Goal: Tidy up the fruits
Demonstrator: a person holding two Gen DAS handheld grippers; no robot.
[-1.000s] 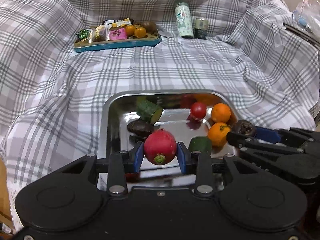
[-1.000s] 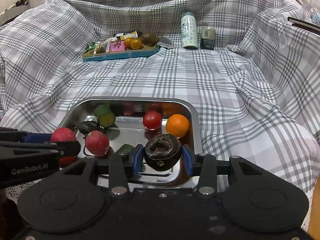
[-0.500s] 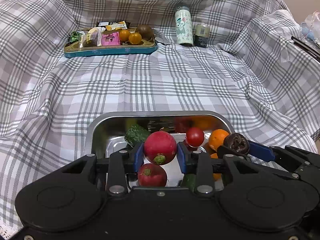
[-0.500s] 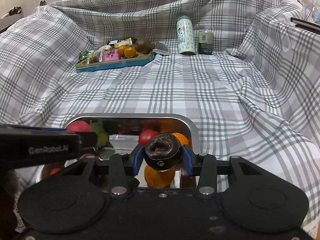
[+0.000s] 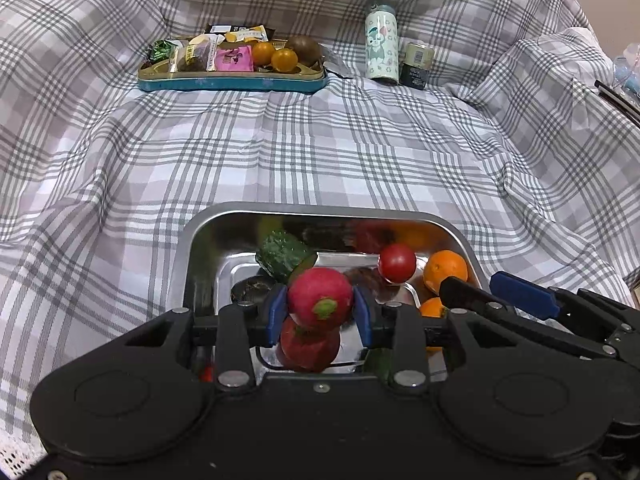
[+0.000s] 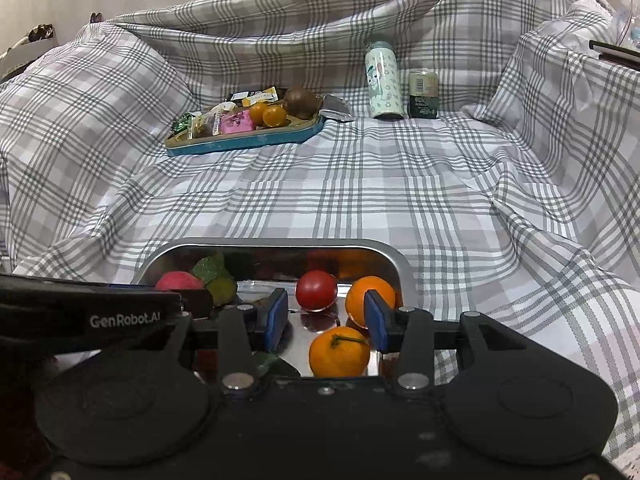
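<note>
The left gripper (image 5: 320,312) is holding a round red radish-like fruit with a green stem scar (image 5: 320,298) between its blue-padded fingers (image 5: 275,314), low in the centre of the left wrist view, above the near half of the shiny rectangular steel tray (image 5: 188,264). A second red fruit (image 5: 310,350) is lying in the tray directly beneath it. The right gripper (image 6: 326,318) is standing with its fingers (image 6: 376,320) wide apart and nothing between them, above the tray's near right part. Past them, a small red tomato (image 6: 316,290) and two oranges (image 6: 370,294) (image 6: 339,352) are sitting in the tray, with a green cucumber piece (image 5: 282,254) toward the far left. In the right wrist view the left gripper's black arm is crossing the lower left, hiding that corner of the tray. Beyond the tray's far rim the grey plaid cloth (image 5: 320,152) is lying open and wrinkled. At the upper centre are sitting a teal-rimmed snack tray (image 5: 232,76), a pale cartoon-printed bottle (image 5: 382,46) and a dark can (image 5: 417,65).
</note>
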